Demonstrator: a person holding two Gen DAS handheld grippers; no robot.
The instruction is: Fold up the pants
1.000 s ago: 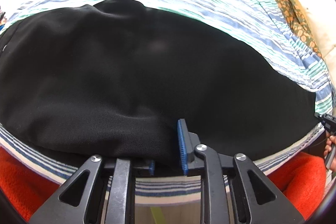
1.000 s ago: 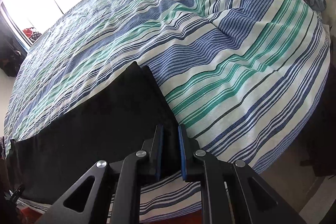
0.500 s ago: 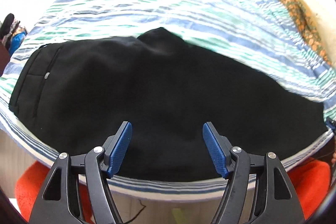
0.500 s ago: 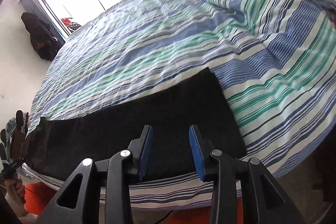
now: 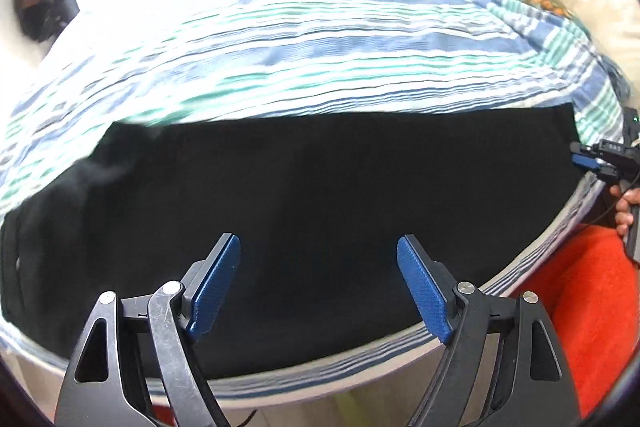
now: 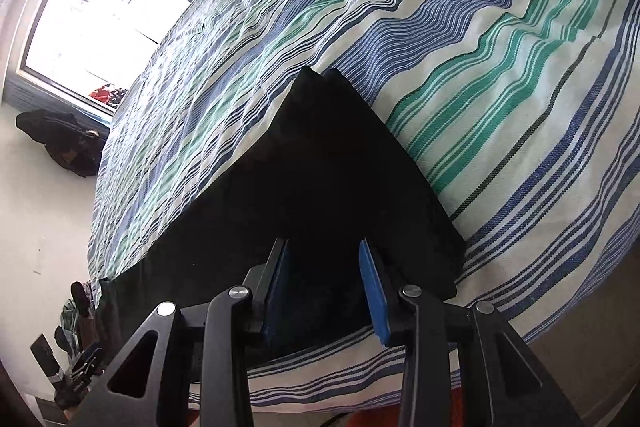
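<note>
Black pants, window only right view

In the left wrist view, the long black fabric pants run past the frame's edge at nine o'clock, so the waist end is cut off. The striped blue, green and white bedspread blurs toward twelve o'clock. At three o'clock only the right gripper tip shows, its jaws unreadable.
</note>
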